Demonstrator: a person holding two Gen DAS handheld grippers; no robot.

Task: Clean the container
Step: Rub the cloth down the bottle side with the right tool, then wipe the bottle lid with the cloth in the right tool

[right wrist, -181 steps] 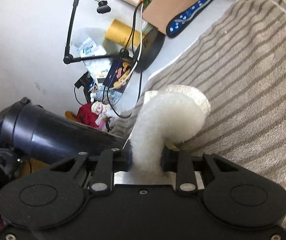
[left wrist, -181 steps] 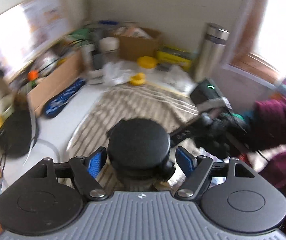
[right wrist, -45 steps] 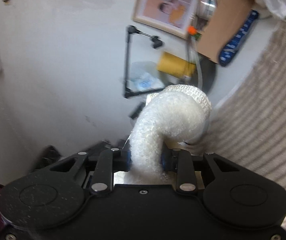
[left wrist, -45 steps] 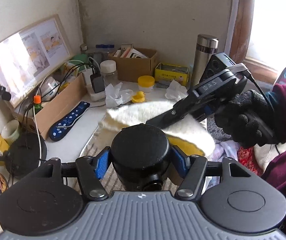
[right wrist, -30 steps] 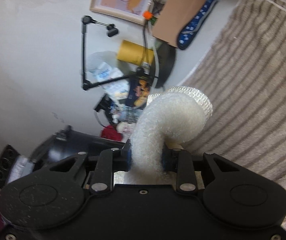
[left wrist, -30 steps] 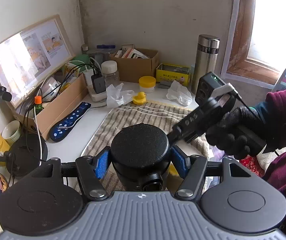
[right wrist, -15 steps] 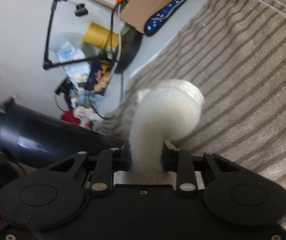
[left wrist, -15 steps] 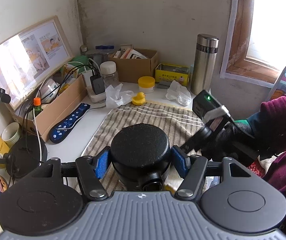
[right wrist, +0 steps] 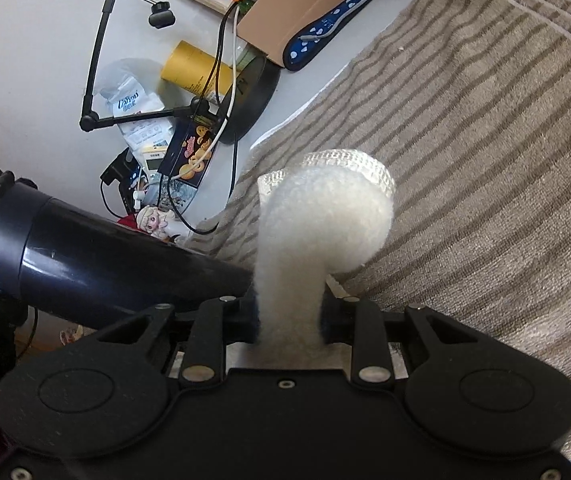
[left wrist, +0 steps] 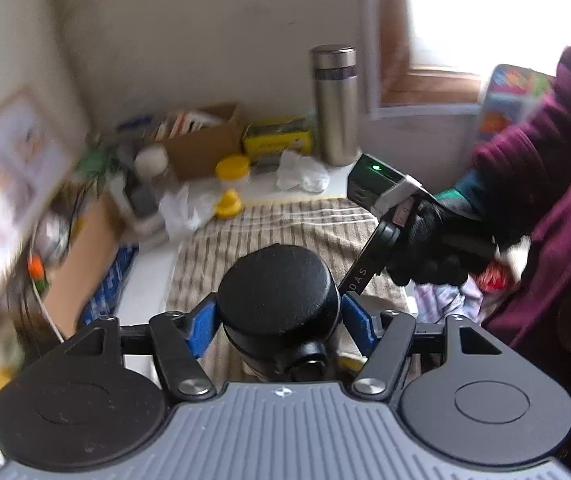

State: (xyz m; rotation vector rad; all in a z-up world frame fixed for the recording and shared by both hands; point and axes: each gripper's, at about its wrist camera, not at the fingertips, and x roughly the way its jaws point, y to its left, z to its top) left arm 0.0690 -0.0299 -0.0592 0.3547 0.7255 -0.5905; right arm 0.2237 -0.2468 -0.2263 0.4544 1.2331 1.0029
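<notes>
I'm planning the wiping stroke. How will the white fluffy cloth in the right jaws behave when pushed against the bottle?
Probably floppy: the white cloth droops over in a curl beyond the jaws. It looks soft and light, so it should squash against the black bottle rather than push it.

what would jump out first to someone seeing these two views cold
The black container fills the middle of the left wrist view, lodged between the blue pads of the left gripper above a striped towel. In the right wrist view, the right gripper is shut on a fluffy white cloth that curls forward over the same towel. Cluttered boxes, jars and a steel flask line the far wall.
</notes>
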